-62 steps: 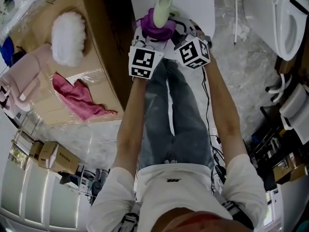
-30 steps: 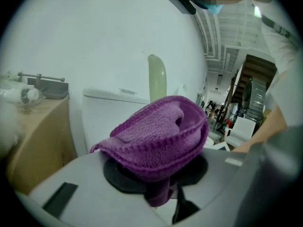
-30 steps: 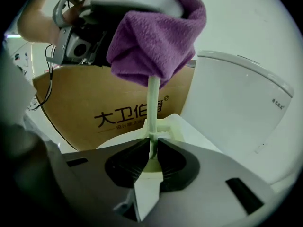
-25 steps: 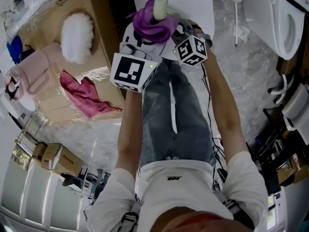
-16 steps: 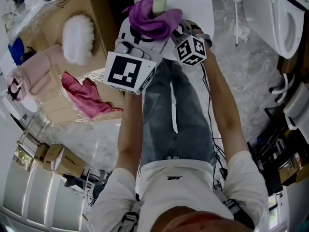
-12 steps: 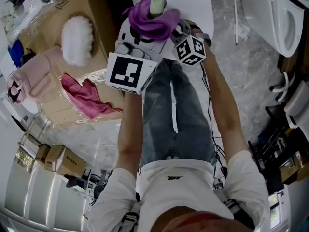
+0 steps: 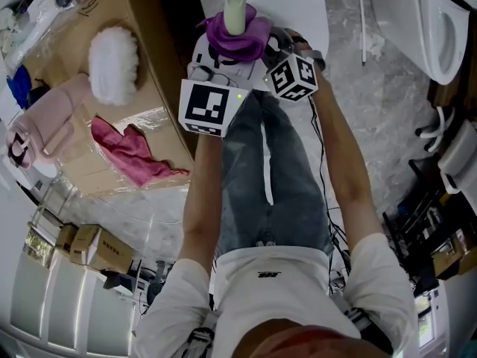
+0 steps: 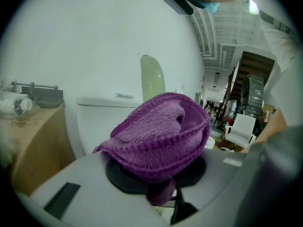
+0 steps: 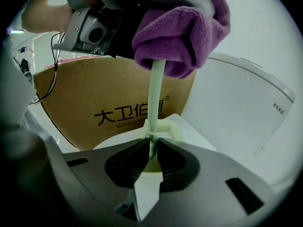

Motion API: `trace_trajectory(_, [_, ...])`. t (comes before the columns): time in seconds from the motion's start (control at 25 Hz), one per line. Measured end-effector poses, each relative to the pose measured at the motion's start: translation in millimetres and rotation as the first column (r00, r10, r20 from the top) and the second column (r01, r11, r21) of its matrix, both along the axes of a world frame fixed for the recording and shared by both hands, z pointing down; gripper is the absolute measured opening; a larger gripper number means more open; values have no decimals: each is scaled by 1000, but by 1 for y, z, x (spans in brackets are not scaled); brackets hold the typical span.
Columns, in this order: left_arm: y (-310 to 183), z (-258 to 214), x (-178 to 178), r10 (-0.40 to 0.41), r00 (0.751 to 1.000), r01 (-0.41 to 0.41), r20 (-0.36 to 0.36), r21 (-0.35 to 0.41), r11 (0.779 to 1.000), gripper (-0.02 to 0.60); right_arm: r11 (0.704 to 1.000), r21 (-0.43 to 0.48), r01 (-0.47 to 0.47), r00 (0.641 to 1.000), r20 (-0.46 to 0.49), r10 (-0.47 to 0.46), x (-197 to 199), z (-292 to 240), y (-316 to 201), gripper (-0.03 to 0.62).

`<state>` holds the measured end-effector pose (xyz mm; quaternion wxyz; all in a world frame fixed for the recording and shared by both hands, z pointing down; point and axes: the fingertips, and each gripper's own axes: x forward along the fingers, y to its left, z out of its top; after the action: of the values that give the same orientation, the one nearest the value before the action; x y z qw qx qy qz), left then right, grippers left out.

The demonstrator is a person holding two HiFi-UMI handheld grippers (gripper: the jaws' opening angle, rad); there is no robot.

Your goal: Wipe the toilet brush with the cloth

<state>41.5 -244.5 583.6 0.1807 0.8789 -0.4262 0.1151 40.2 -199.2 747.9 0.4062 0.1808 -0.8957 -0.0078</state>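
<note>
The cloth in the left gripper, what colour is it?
Purple cloth, clearest in the left gripper view.

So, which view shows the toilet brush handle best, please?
Right gripper view: the handle runs from the right tongs up into the purple cloth. Head and left gripper views show only its tip past the cloth.

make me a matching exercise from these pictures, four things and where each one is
Things:
1. purple knitted cloth
2. pale green plastic toilet brush
3. crumpled pink cloth
4. white toilet bowl

Places:
A. held in the jaws of the right gripper
B. the head view's upper right corner
C. held in the jaws of the left gripper
D. lying on the brown cardboard box

Pairs: 1-C, 2-A, 3-D, 4-B
</note>
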Motion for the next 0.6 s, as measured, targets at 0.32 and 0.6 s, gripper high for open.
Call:
trace_trajectory(0.32, [8, 43, 7, 12, 1000, -11, 19, -42, 999, 104, 1000, 7, -5, 1000, 10, 5, 1, -1, 0, 49])
trace_trajectory(0.6, [12, 83, 12, 17, 999, -13, 49, -89, 996, 104, 1000, 7, -12, 1000, 25, 11, 1, 1, 0, 49])
